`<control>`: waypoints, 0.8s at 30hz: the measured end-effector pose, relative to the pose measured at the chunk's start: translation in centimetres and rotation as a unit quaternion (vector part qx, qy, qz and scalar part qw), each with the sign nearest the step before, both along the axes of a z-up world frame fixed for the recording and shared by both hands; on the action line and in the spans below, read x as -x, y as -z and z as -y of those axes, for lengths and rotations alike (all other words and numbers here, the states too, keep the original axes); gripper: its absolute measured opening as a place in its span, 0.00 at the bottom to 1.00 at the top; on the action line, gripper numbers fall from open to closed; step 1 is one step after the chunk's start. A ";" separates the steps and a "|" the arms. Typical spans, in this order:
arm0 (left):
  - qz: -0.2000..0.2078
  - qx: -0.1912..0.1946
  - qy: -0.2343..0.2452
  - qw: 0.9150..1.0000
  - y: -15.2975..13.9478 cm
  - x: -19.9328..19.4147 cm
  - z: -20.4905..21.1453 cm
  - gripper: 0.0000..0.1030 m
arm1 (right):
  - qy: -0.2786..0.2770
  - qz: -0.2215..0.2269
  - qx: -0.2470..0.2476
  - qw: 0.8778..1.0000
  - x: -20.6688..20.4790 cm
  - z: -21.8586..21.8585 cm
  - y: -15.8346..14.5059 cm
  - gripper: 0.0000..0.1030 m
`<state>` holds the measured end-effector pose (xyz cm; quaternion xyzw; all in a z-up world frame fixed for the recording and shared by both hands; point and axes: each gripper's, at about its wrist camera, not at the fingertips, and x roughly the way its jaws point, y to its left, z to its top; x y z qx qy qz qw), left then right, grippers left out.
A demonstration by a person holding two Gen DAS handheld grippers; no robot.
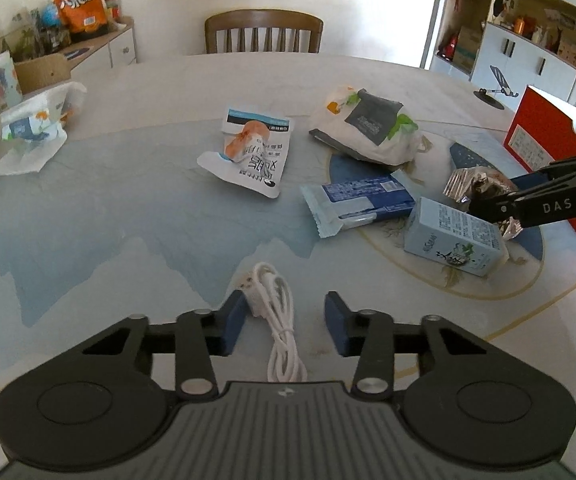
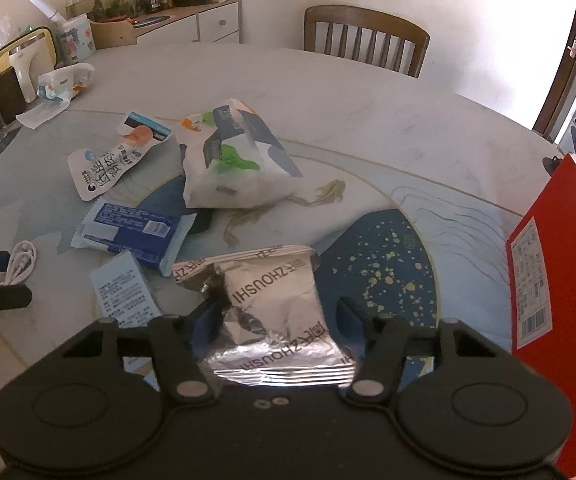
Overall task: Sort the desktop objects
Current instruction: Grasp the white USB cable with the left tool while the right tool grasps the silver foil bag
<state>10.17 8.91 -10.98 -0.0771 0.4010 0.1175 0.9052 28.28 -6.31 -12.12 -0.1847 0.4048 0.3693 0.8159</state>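
Straddling a coiled white cable point(image 1: 277, 316), the left hand-held gripper point(image 1: 285, 320) stands part-open, left pad touching; the right hand-held gripper point(image 2: 277, 320) pinches a crinkled foil packet point(image 2: 275, 312).

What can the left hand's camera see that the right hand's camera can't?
Only the left wrist view shows the whole white cable lying between the left gripper pads, one pad touching it, and the picture on the front of the pale blue carton.

Only the right wrist view shows the silver foil packet up close between the right gripper jaws, plus the fish tank on the cabinet.

Both show the blue wrapper, the white bag, the red box and the wooden chair.
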 end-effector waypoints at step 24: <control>0.009 -0.006 0.007 1.000 -0.7 -0.1 0.0 0.18 | 0.042 0.001 -0.019 0.999 1.3 1.4 -1.6 0.50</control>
